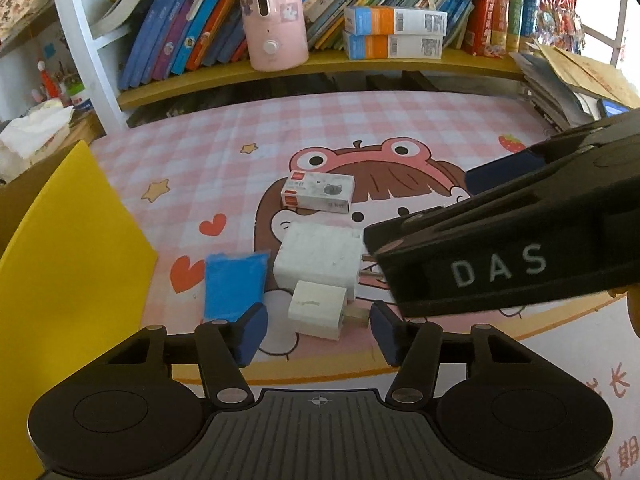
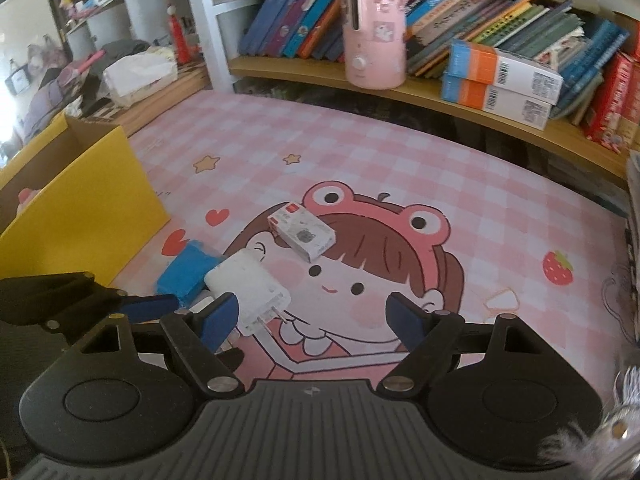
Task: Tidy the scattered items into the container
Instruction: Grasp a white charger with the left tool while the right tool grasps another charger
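On the pink cartoon mat (image 1: 224,152), a small white charger (image 1: 318,314) lies between the blue pads of my left gripper (image 1: 319,332). A gap shows on both sides of it, so the jaws stand open. Behind it lie a larger white charger (image 1: 320,264), a blue pack (image 1: 234,288) and a small white box with a red end (image 1: 318,192). My right gripper (image 2: 314,320) is open, its left finger beside the larger charger (image 2: 248,292), whose prongs point toward me. The yellow cardboard container (image 2: 80,208) stands at the left with a pink thing inside.
A yellow shelf (image 1: 320,64) behind the mat carries leaning books, a pink humidifier (image 1: 272,12) and two blue-and-orange boxes (image 1: 394,32). Stacked papers (image 1: 560,80) sit at the mat's right end. A tissue pack (image 2: 138,76) and clutter lie at the far left.
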`<state>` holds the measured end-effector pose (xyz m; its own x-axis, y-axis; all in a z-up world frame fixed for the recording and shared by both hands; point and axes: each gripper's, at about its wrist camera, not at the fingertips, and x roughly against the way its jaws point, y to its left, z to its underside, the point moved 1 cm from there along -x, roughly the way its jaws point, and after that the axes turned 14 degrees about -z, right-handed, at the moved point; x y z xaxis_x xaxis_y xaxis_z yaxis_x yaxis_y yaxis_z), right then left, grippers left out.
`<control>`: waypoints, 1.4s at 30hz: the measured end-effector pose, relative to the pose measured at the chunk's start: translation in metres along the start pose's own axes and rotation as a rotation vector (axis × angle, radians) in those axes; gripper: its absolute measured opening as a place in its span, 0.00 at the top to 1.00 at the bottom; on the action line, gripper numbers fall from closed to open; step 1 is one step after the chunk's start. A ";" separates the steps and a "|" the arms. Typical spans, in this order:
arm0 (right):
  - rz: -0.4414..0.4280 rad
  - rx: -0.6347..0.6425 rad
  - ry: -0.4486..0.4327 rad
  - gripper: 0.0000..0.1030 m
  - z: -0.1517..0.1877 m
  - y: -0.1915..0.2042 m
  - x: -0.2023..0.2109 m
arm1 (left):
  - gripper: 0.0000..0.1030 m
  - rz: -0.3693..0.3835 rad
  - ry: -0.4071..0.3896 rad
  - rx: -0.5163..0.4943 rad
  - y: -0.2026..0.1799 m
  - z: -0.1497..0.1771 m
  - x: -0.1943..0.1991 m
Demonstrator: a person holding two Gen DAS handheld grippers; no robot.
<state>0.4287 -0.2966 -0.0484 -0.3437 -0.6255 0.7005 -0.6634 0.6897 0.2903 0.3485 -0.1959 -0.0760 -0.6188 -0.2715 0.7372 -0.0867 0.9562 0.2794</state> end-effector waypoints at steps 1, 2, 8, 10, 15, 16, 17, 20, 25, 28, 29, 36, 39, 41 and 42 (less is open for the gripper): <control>-0.004 0.007 0.005 0.21 -0.001 0.000 -0.002 | 0.47 -0.001 -0.003 -0.001 0.000 -0.001 -0.001; -0.009 0.012 0.011 0.21 -0.002 0.001 -0.004 | 0.49 -0.001 -0.004 -0.002 0.000 -0.002 -0.003; -0.040 0.047 0.045 0.21 -0.006 0.005 -0.017 | 0.60 0.023 -0.004 0.002 -0.003 -0.003 -0.010; -0.053 0.062 0.057 0.21 -0.008 0.007 -0.022 | 0.60 0.035 -0.009 0.001 -0.001 -0.001 -0.009; -0.075 0.088 0.084 0.21 -0.011 0.013 -0.036 | 0.60 0.030 0.015 0.024 0.010 0.006 -0.001; -0.077 0.088 0.088 0.22 -0.012 0.013 -0.039 | 0.60 0.027 0.024 0.033 0.014 0.008 0.000; -0.079 0.088 0.092 0.24 -0.013 0.013 -0.042 | 0.60 0.023 0.030 0.041 0.017 0.010 0.003; -0.076 0.109 0.111 0.25 -0.017 0.016 -0.053 | 0.60 0.010 0.036 0.065 0.025 0.015 0.007; -0.072 0.173 0.153 0.31 -0.017 0.024 -0.068 | 0.60 0.000 0.039 0.092 0.035 0.018 0.010; -0.073 0.199 0.178 0.37 -0.016 0.025 -0.076 | 0.60 0.003 0.034 0.105 0.039 0.019 0.013; -0.081 0.195 0.186 0.42 -0.015 0.025 -0.078 | 0.60 0.004 0.033 0.108 0.040 0.019 0.014; -0.067 0.207 0.178 0.59 -0.012 0.027 -0.071 | 0.60 0.005 0.023 0.125 0.049 0.024 0.026; -0.066 0.206 0.161 0.59 -0.009 0.029 -0.062 | 0.60 0.007 0.013 0.131 0.052 0.026 0.031; -0.066 0.200 0.153 0.59 -0.008 0.032 -0.057 | 0.60 0.011 0.005 0.134 0.054 0.026 0.035; -0.065 0.194 0.149 0.59 -0.008 0.033 -0.054 | 0.60 0.014 0.000 0.134 0.055 0.026 0.038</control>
<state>0.4305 -0.2376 -0.0713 -0.2045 -0.5957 0.7768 -0.8008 0.5581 0.2172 0.2998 -0.1512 -0.0489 -0.6206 -0.2585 0.7403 -0.1822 0.9658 0.1845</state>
